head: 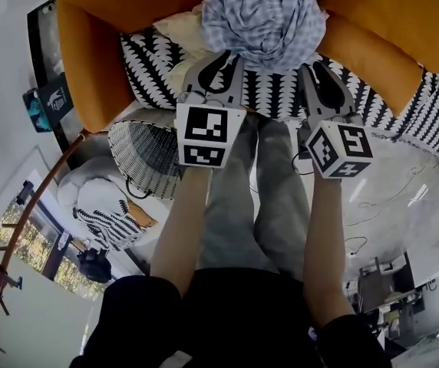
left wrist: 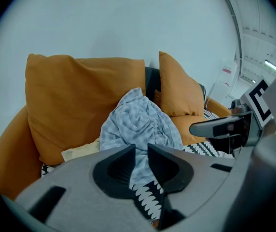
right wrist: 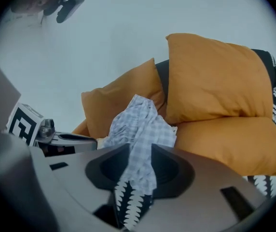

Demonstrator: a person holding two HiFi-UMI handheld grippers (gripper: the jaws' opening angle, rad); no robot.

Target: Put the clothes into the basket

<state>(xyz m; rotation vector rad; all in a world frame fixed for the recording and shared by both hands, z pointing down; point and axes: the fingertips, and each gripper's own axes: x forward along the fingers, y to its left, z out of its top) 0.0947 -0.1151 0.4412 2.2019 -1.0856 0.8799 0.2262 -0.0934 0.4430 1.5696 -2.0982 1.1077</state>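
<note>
Orange sofa (head: 89, 67), shirt (head: 264, 14) at left claw (head: 232, 55), right claw (head: 309, 67) tips

Basket (head: 139, 159) right side hidden behind left forearm (head: 179, 228); checked garment (head: 265, 14) top cut by edge

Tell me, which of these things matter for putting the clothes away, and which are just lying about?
Part of the job:
checked shirt
woven basket
left hand-held gripper
right hand-held gripper
perhaps the cream cloth beside the shirt

Just lying about:
orange cushions
black-and-white seat cover
</note>
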